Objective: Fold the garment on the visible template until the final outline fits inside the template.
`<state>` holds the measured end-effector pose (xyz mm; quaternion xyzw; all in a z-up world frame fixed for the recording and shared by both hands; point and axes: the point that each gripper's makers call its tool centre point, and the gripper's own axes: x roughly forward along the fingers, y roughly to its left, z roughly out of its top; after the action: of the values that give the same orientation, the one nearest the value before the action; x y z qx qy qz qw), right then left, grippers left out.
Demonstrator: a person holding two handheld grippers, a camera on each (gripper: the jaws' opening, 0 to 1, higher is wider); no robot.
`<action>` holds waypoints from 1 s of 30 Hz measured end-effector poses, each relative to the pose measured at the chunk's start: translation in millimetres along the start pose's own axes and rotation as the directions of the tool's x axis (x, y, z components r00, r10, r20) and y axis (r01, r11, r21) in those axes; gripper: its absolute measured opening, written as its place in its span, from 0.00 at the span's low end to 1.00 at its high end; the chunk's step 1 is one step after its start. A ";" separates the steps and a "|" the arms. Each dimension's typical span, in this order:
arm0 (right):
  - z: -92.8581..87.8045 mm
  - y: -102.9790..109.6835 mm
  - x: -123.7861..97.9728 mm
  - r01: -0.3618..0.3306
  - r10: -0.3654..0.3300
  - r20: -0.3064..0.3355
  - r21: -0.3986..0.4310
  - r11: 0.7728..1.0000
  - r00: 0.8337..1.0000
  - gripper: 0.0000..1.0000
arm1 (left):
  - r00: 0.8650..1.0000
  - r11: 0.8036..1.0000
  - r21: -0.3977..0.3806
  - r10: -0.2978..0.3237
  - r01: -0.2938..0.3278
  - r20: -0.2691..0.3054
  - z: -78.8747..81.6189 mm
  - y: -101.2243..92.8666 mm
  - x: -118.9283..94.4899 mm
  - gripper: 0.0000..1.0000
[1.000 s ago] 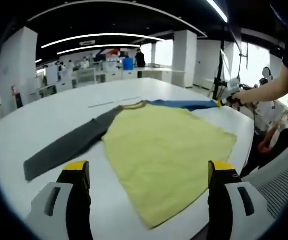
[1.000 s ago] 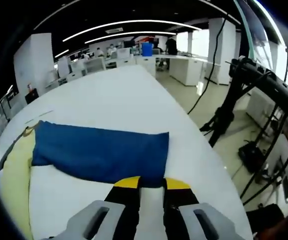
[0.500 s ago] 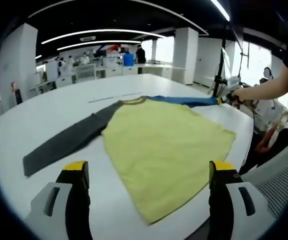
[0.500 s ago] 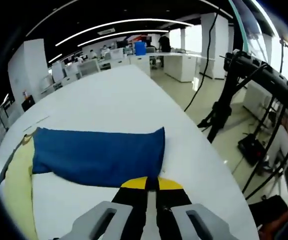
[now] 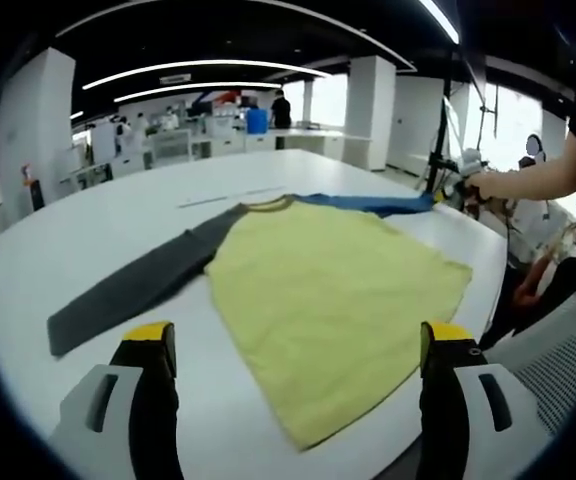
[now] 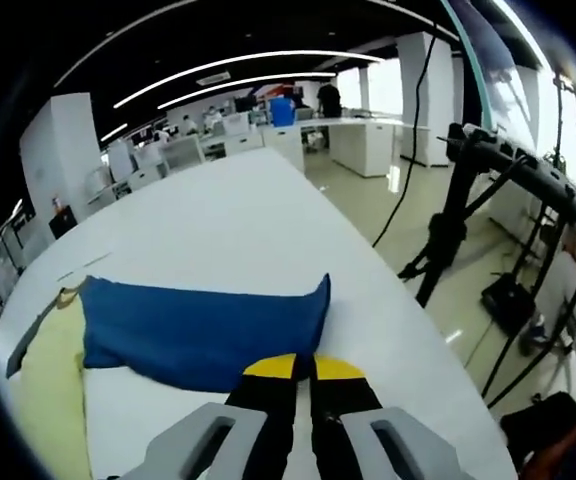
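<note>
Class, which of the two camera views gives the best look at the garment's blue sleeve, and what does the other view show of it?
The right gripper view shows the blue sleeve best: it lies large and close on the white table, its cuff end pinched in the right gripper. The left gripper view shows it as a thin, distant blue strip beyond the yellow body.

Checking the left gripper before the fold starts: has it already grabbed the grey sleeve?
No: in the left gripper view the left gripper stands wide open, its fingers apart from the grey sleeve lying flat on the table.

Matt cloth garment, glossy smooth table
</note>
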<state>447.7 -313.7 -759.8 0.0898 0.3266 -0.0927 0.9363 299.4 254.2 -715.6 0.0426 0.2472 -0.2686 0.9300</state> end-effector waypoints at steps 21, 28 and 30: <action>49.8 63.1 0.7 -0.166 0.168 0.094 -0.028 0.986 0.981 0.00 | 0.999 1.000 0.002 -0.017 0.017 0.049 11.2 -4.1 -3.6 0.99; 49.7 100.1 2.7 -0.221 0.225 0.100 -0.044 0.974 0.969 0.00 | 0.999 1.000 0.006 -0.018 0.018 0.040 9.5 -4.9 -4.2 0.99; 48.0 112.3 1.5 -0.231 0.235 0.101 -0.053 0.972 0.967 0.00 | 0.999 1.000 0.005 -0.018 0.018 0.037 8.9 -4.7 -4.3 0.99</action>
<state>503.5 -216.2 -711.7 0.1035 0.2653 0.0199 0.9584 297.6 250.4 -705.5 0.0376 0.2294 -0.2782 0.9320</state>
